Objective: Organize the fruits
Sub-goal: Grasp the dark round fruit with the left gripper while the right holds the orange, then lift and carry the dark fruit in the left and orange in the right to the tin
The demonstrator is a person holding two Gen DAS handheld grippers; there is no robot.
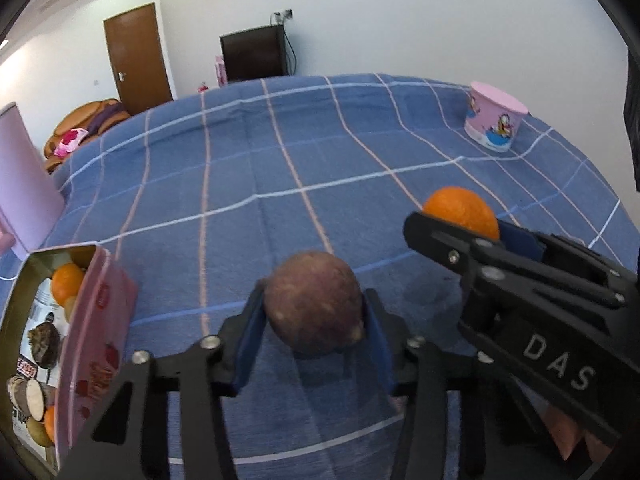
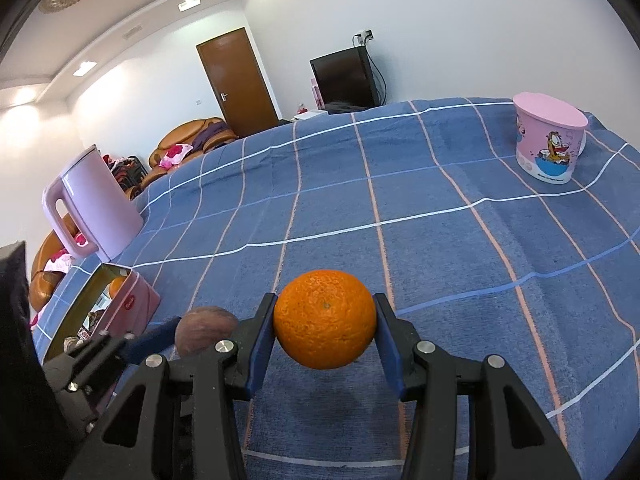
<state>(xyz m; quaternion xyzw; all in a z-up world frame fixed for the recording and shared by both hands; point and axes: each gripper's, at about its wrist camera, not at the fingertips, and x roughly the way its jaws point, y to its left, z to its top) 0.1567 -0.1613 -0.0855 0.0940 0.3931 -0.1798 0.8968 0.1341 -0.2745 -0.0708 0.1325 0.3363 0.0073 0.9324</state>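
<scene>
In my left wrist view, the left gripper (image 1: 314, 320) has its blue fingers (image 1: 250, 340) clamped on a brownish-purple round fruit (image 1: 314, 304), one pad on each flank at about its widest girth. It looks held just above the blue checked cloth (image 1: 240, 180), though I cannot tell for certain that it is clear of it. The skin is dull and mottled, so I judge it firm and not slippery, light enough for a side pinch. To the left stands the pink tin (image 1: 98, 320), open, with oranges and other pieces already inside; that is where I expect this fruit to go. On the right, the right gripper (image 1: 460, 220) comes in holding an orange (image 1: 460, 210). A pink cartoon bucket (image 1: 494, 120) sits far back, well apart.

In my right wrist view, the right gripper (image 2: 325, 328) is closed on the orange (image 2: 325, 318), pads at both sides of its middle, the stem scar facing the camera. Its rind is pebbled and gives a good hold; I would judge it a little heavier than the brown fruit (image 2: 204, 328), and squeezing harder would only bruise it. The left gripper (image 2: 132, 344) shows at lower left beside the tin (image 2: 136, 300), with a pink kettle (image 2: 94, 204) standing beyond on the desk edge.
</scene>
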